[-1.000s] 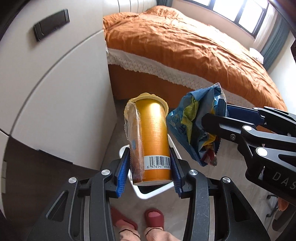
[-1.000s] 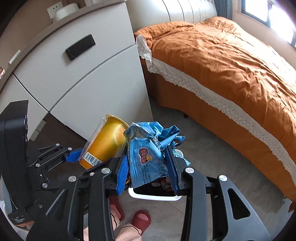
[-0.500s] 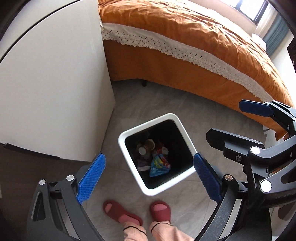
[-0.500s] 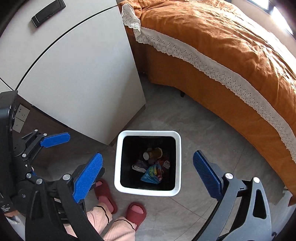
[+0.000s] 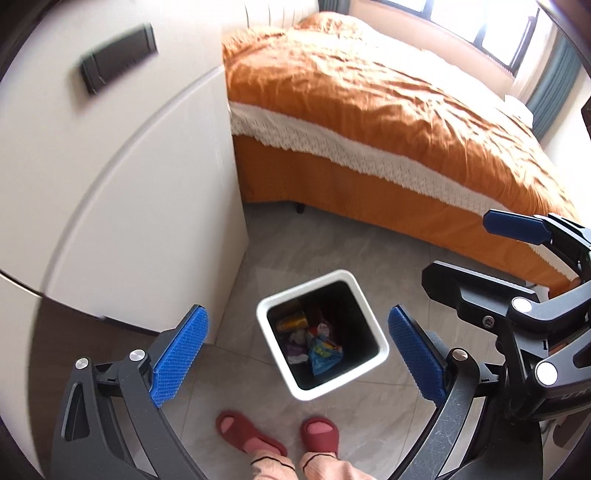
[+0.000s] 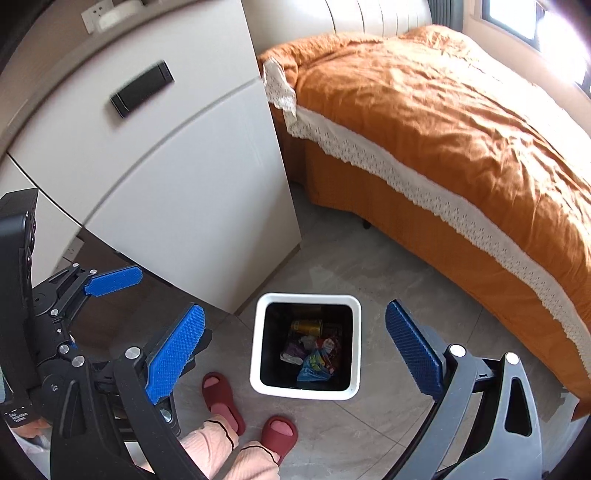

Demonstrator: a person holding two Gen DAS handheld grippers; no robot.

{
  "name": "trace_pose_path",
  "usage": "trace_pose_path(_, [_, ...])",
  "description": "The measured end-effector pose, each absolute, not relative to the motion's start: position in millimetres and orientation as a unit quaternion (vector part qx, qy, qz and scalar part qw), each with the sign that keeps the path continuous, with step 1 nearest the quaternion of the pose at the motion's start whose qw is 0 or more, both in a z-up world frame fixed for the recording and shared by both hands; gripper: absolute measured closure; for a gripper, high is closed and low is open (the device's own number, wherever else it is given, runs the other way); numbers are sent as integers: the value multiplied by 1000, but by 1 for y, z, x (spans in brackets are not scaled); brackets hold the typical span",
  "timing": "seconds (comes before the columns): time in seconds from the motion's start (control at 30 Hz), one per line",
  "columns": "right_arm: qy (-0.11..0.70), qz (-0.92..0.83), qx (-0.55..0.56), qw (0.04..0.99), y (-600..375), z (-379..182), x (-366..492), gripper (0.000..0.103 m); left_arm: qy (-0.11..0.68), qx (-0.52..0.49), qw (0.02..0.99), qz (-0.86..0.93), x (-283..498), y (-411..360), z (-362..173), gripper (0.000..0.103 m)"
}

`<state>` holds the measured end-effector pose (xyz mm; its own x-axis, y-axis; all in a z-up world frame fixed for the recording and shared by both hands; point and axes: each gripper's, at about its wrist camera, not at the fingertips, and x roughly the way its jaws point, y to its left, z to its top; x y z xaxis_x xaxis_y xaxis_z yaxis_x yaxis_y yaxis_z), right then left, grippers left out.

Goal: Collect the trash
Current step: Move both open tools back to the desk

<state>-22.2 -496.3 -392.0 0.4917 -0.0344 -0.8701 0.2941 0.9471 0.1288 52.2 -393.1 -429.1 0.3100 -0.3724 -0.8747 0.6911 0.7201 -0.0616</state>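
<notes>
Floor (image 5: pixel 332 251) grey tile; bin (image 5: pixel 380 350) between cabinet (image 5: pixel 129 192), bed (image 5: pixel 388 110).

Bedroom surroundings, located relative to the bed (image 5: pixel 388 122). The bed carries a wrinkled orange cover (image 6: pixel 443 110) with a white lace trim (image 5: pixel 369 162) running along its side edge. A dark bed leg (image 5: pixel 300 209) stands on the grey tiled floor (image 6: pixel 369 266) below the trim. A white cabinet (image 5: pixel 122 184) stands beside the head end of the bed, its side panel close to the mattress; a black drawer handle (image 6: pixel 142 88) sits on its front. A wall socket (image 6: pixel 96 12) appears above the cabinet. Windows (image 5: pixel 476 26) lie beyond the far side of the bed, with a teal curtain (image 5: pixel 550 92) near them. Two red slippers (image 5: pixel 251 435) rest on the floor, well apart from the bed, worn below pink trouser legs (image 6: pixel 236 454).
</notes>
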Motion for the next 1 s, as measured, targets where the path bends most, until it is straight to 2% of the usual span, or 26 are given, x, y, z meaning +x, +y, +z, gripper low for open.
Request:
trace_pose_path(0.53, [382, -36, 61, 921, -454, -226, 3, 5, 388, 96, 883, -246, 64, -312, -258, 5])
trace_pose_path(1.0, [305, 91, -11, 948, -342, -145, 95, 5, 322, 50, 938, -120, 115, -182, -173, 5])
